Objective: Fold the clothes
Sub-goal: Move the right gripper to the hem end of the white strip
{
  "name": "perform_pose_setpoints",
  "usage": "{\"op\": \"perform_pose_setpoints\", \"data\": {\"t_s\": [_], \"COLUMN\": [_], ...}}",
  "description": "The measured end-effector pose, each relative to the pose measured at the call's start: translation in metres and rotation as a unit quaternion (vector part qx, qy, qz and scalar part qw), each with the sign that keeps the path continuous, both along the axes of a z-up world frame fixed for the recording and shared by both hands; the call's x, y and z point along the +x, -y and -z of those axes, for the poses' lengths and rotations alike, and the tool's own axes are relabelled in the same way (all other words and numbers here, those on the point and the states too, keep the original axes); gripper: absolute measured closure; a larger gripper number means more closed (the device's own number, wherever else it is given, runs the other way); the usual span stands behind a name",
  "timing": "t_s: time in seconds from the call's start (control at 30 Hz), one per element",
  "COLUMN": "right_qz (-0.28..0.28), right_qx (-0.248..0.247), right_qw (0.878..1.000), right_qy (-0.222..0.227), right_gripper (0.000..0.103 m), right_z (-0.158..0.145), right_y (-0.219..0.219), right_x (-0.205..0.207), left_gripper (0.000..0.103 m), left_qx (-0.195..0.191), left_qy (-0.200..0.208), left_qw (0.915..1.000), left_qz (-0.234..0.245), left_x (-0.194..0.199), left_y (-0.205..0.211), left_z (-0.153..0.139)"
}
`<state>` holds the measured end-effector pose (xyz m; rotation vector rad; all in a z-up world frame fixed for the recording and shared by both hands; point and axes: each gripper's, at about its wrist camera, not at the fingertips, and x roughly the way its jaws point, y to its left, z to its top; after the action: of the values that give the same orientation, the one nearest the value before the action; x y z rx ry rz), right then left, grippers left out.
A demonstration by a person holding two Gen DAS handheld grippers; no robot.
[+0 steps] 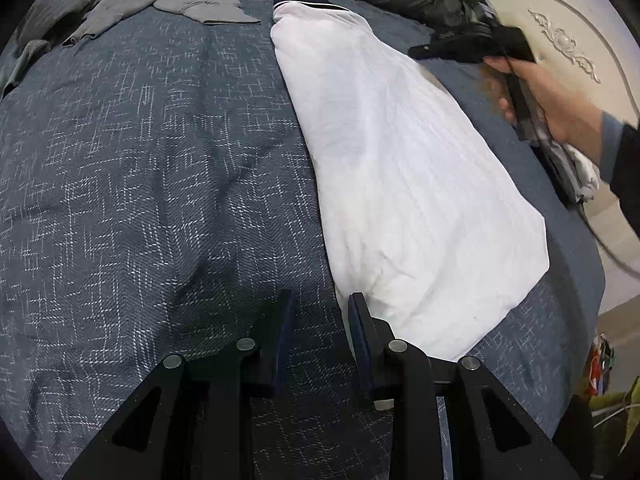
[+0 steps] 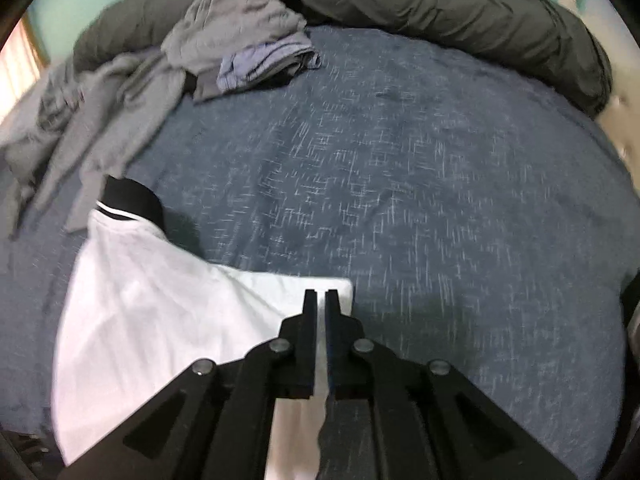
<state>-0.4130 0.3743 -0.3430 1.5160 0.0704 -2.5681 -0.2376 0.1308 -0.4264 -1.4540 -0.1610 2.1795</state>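
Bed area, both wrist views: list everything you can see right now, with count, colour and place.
White garment: one, white with black collar, laid flat on bed.
Bedspread: one, blue patterned, under everything.
Grey clothes: loose pile, far side of bed.
Lilac garment: one, folded, beside grey pile.
Dark duvet: one, bunched along far edge.
Headboard: cream, carved.
Left hand-held gripper: open, at the garment's near edge.
Right hand-held gripper: nearly closed over the garment's corner.
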Motion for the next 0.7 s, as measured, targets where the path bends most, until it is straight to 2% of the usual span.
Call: {"op": "perform_pose_setpoints", "data": {"t_s": [0.1,0.23,0.27,0.37,0.57,0.7], "right_qz": [0.006,0.012,0.006,-0.006,0.016,0.020], "right_qx": [-0.033,-0.074,-0.081,-0.087,-0.073,-0.076], "right_qw": [0.999,0.997,0.996,0.996,0.997,0.996], "right_qy": [0.011,0.031,0.032,0.033,0.016,0.030], "right_gripper": [0.069,0.069,0.070,0.095,0.098,0.097], "right_z": [0.002,0.010,0.011,0.016,0.014,0.019], "right_y": [-0.006,-0.016,-0.018,-0.021,-0.029,-0.028], "right_x": [0.017,0.032,0.036,0.043,0.036,0.031], "left_gripper": [0.074,0.074,0.074,0.074,0.074,0.074], "left_qx": [-0.003,0.004,0.002,-0.003,-0.002,0.005], "left_qy": [-0.001,0.002,0.000,-0.006,-0.008,-0.007], "left_qw": [1.0000,0.9999,0.9999,0.9998,0.9996,0.9995], "left_qz": [-0.003,-0.014,-0.014,-0.018,-0.028,-0.031], "left_x": [0.000,0.000,0.000,-0.001,-0.001,0.001], "left_y": [-0.002,-0.001,-0.001,-0.005,-0.012,-0.013], "left_z": [0.000,0.001,0.000,0.000,0.002,-0.001]}}
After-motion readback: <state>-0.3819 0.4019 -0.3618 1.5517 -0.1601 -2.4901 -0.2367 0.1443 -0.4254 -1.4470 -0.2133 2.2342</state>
